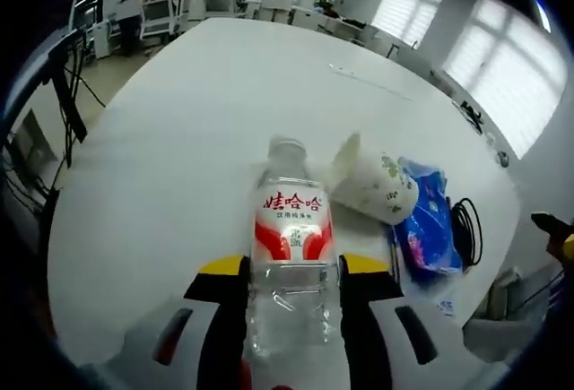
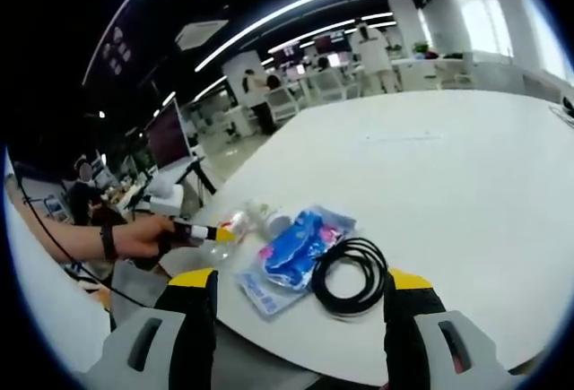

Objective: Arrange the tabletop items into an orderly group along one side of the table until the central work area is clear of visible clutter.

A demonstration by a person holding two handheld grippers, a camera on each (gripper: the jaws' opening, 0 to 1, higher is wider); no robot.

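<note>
The left tongs [image 1: 293, 296] grip a water bottle [image 1: 291, 255] beside a tipped paper cup [image 1: 377, 186], blue packet [image 1: 427, 224] and coiled cable [image 1: 465, 231] near the worktop [image 1: 197, 121] edge. The right tongs [image 2: 300, 305] hang open and empty. The centre looks clear; placing the bottle probably remains.

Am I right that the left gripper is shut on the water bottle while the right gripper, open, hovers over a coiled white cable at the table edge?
Not quite: the cable is black, not white, as the right gripper view shows. The rest holds: the left gripper is shut on the water bottle, and the right gripper is open above the coil at the table edge.
</note>
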